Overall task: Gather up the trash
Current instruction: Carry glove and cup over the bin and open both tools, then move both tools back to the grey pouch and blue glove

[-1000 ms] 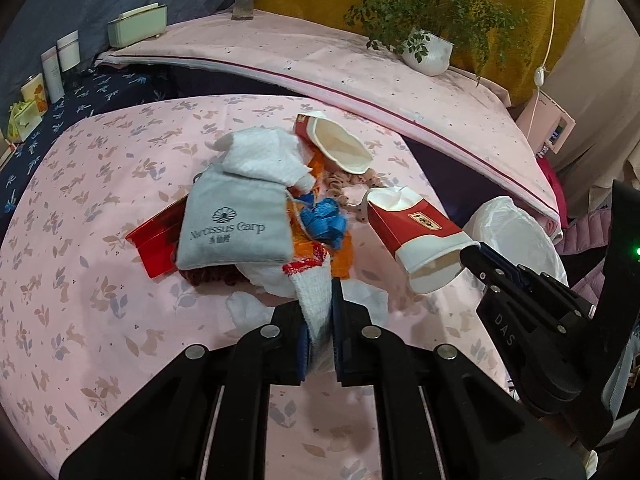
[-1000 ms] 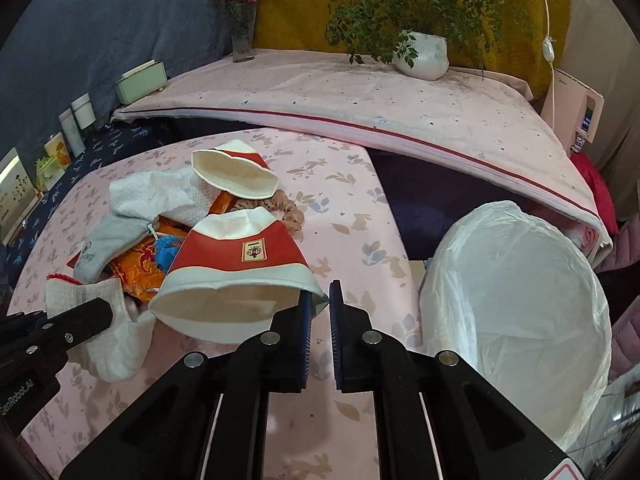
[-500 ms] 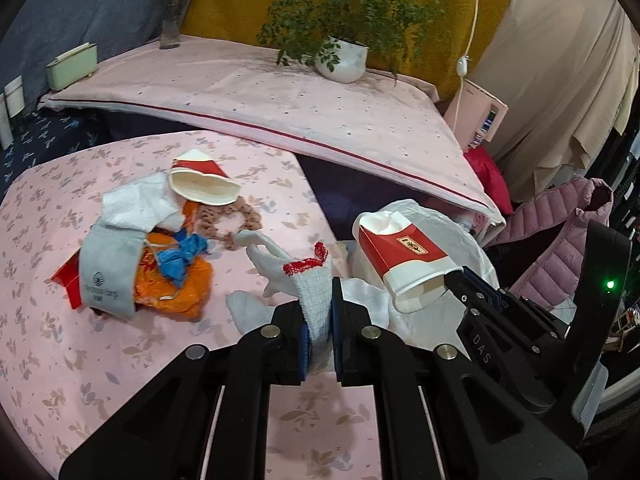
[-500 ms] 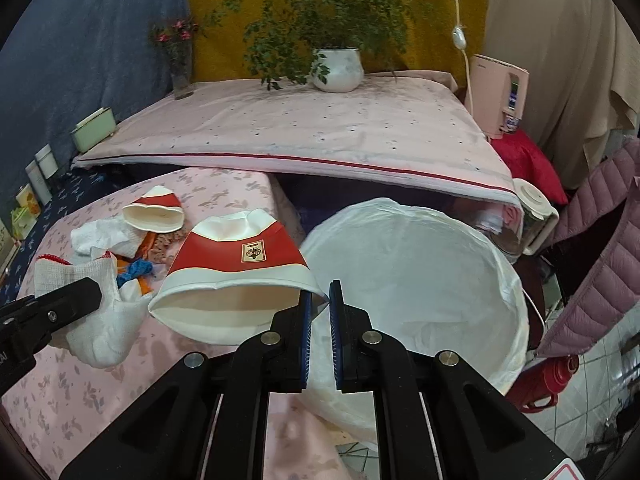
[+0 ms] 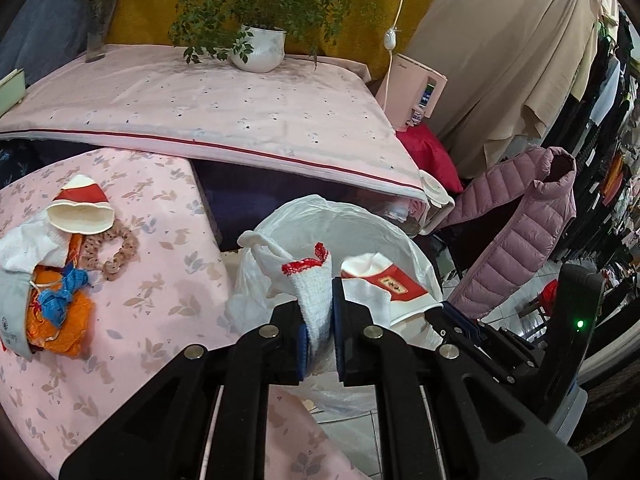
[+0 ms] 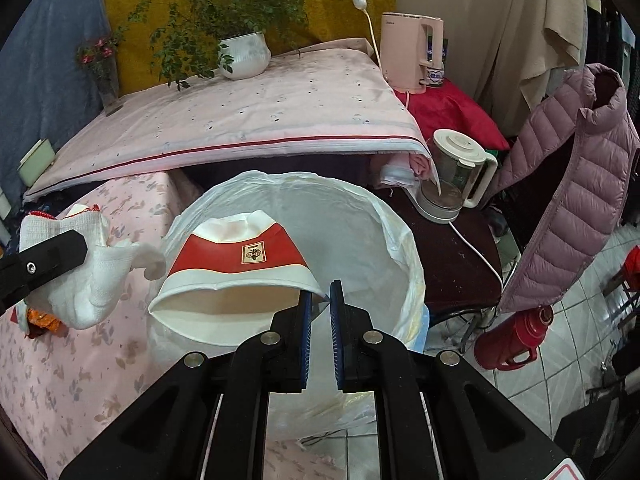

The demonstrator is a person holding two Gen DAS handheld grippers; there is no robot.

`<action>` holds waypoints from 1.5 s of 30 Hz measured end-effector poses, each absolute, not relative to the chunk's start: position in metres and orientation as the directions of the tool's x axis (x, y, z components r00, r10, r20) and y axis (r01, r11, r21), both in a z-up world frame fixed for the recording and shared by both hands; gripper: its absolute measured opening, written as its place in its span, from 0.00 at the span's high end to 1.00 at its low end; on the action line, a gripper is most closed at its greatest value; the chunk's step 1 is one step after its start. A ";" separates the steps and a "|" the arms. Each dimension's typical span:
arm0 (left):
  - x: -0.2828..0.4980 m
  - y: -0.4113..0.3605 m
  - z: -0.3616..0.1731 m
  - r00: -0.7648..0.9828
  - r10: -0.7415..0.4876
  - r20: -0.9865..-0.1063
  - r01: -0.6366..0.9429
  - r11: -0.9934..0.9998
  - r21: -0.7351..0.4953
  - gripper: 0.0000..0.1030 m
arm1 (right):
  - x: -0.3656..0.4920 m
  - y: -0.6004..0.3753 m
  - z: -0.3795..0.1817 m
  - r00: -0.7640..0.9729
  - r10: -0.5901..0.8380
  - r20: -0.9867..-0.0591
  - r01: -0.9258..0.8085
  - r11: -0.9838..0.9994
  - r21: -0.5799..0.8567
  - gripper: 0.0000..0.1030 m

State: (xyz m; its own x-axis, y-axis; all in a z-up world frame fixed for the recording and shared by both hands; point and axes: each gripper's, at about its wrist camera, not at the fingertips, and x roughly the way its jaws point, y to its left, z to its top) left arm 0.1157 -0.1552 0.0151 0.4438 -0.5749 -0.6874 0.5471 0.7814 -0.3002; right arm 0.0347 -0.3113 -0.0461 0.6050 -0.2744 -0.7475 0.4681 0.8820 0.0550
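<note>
My left gripper [image 5: 319, 320] is shut on a white knitted glove with a red cuff [image 5: 314, 286] and holds it at the near rim of the white-lined trash bin [image 5: 320, 216]. My right gripper [image 6: 319, 312] is shut on the rim of a red and white paper cup [image 6: 240, 264], held over the bin's mouth [image 6: 344, 216]. The glove also shows at the left of the right wrist view [image 6: 88, 280]. More trash lies on the pink table [image 5: 160, 300]: a second paper cup [image 5: 82, 208], an orange wrapper [image 5: 60, 320], a blue scrap [image 5: 64, 296] and a white cloth [image 5: 24, 248].
A raised pink-covered ledge [image 5: 220, 108] with a potted plant [image 5: 260, 48] stands behind. Right of the bin are a kettle [image 6: 452, 180] on a dark stand, a mauve puffer jacket [image 6: 568, 184] and a red thermos [image 6: 516, 336] on the tiled floor.
Both grippers have swung right, from above the table to the bin. The glove and the cup travelled with them; the cup now hangs over the bin's mouth.
</note>
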 end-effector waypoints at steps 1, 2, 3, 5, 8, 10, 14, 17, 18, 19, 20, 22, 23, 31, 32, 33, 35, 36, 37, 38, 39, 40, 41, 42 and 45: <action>0.116 -0.159 0.014 0.445 -0.570 -0.691 0.550 0.783 -0.291 0.79 | 0.034 -0.313 -0.047 0.603 -0.280 -0.747 0.478 0.877 0.057 0.85; 0.116 -0.162 0.013 0.448 -0.561 -0.696 0.549 0.787 -0.281 0.72 | 0.033 -0.315 -0.046 0.604 -0.278 -0.747 0.481 0.875 0.063 0.77; 0.116 -0.164 0.012 0.460 -0.546 -0.700 0.538 0.799 -0.269 0.56 | 0.032 -0.315 -0.046 0.606 -0.281 -0.744 0.483 0.873 0.063 0.73; 0.116 -0.164 0.011 0.484 -0.530 -0.697 0.523 0.813 -0.255 0.46 | 0.030 -0.315 -0.045 0.607 -0.295 -0.738 0.489 0.871 0.054 0.61; 0.116 -0.161 0.009 0.497 -0.508 -0.704 0.512 0.826 -0.235 0.45 | 0.029 -0.313 -0.044 0.608 -0.297 -0.736 0.486 0.873 0.050 0.57; 0.116 -0.157 0.009 0.506 -0.496 -0.706 0.503 0.834 -0.227 0.45 | 0.027 -0.312 -0.042 0.612 -0.298 -0.733 0.485 0.873 0.050 0.52; 0.115 -0.147 0.009 0.526 -0.474 -0.707 0.480 0.851 -0.214 0.45 | 0.027 -0.304 -0.039 0.617 -0.297 -0.729 0.477 0.877 0.047 0.50; 0.114 -0.138 0.010 0.538 -0.459 -0.707 0.465 0.861 -0.206 0.45 | 0.026 -0.298 -0.037 0.623 -0.295 -0.724 0.471 0.881 0.045 0.47; 0.114 -0.136 0.010 0.541 -0.456 -0.706 0.461 0.863 -0.204 0.45 | 0.026 -0.295 -0.036 0.625 -0.294 -0.723 0.467 0.883 0.046 0.47; 0.113 -0.133 0.011 0.546 -0.452 -0.706 0.455 0.867 -0.203 0.45 | 0.026 -0.293 -0.035 0.627 -0.291 -0.722 0.464 0.885 0.046 0.46; 0.113 -0.131 0.011 0.549 -0.448 -0.705 0.451 0.869 -0.201 0.45 | 0.026 -0.289 -0.034 0.629 -0.288 -0.722 0.458 0.888 0.044 0.46; 0.113 -0.124 0.012 0.555 -0.443 -0.704 0.441 0.874 -0.202 0.43 | 0.026 -0.283 -0.032 0.633 -0.283 -0.720 0.447 0.894 0.042 0.46; 0.113 -0.122 0.012 0.556 -0.442 -0.704 0.437 0.876 -0.204 0.43 | 0.026 -0.280 -0.032 0.636 -0.280 -0.719 0.440 0.897 0.040 0.45; 0.114 -0.097 0.014 0.585 -0.411 -0.699 0.388 0.899 -0.204 0.32 | 0.030 -0.254 -0.025 0.650 -0.264 -0.712 0.401 0.916 0.027 0.41; 0.115 -0.093 0.014 0.588 -0.407 -0.699 0.378 0.902 -0.208 0.30 | 0.031 -0.251 -0.024 0.651 -0.262 -0.712 0.396 0.918 0.025 0.41; 0.115 -0.089 0.014 0.590 -0.405 -0.699 0.370 0.905 -0.212 0.30 | 0.032 -0.248 -0.024 0.652 -0.260 -0.712 0.391 0.920 0.023 0.41; 0.116 -0.083 0.013 0.593 -0.400 -0.699 0.357 0.909 -0.217 0.30 | 0.033 -0.241 -0.023 0.654 -0.256 -0.712 0.382 0.924 0.019 0.40; 0.117 -0.079 0.013 0.595 -0.393 -0.701 0.347 0.912 -0.217 0.30 | 0.034 -0.238 -0.023 0.655 -0.253 -0.712 0.377 0.926 0.017 0.40; 0.118 -0.076 0.013 0.598 -0.388 -0.702 0.340 0.915 -0.217 0.30 | 0.034 -0.235 -0.023 0.656 -0.250 -0.712 0.371 0.929 0.015 0.40; 0.119 -0.072 0.012 0.601 -0.380 -0.703 0.330 0.919 -0.216 0.29 | 0.035 -0.232 -0.023 0.657 -0.247 -0.712 0.365 0.931 0.014 0.39; 0.119 -0.068 0.011 0.604 -0.373 -0.704 0.321 0.923 -0.214 0.27 | 0.036 -0.228 -0.022 0.658 -0.245 -0.712 0.360 0.933 0.012 0.39; 0.119 -0.064 0.011 0.609 -0.365 -0.704 0.310 0.927 -0.212 0.24 | 0.037 -0.224 -0.022 0.659 -0.243 -0.712 0.354 0.935 0.009 0.38; 0.120 -0.060 0.011 0.614 -0.356 -0.704 0.300 0.931 -0.209 0.24 | 0.037 -0.220 -0.022 0.660 -0.241 -0.711 0.348 0.937 0.006 0.37; 0.120 -0.055 0.010 0.619 -0.346 -0.705 0.290 0.935 -0.205 0.24 | 0.038 -0.216 -0.022 0.661 -0.237 -0.712 0.341 0.940 0.004 0.37; 0.123 -0.043 0.007 0.626 -0.319 -0.712 0.262 0.946 -0.193 0.23 | 0.042 -0.205 -0.023 0.662 -0.225 -0.715 0.320 0.947 -0.002 0.37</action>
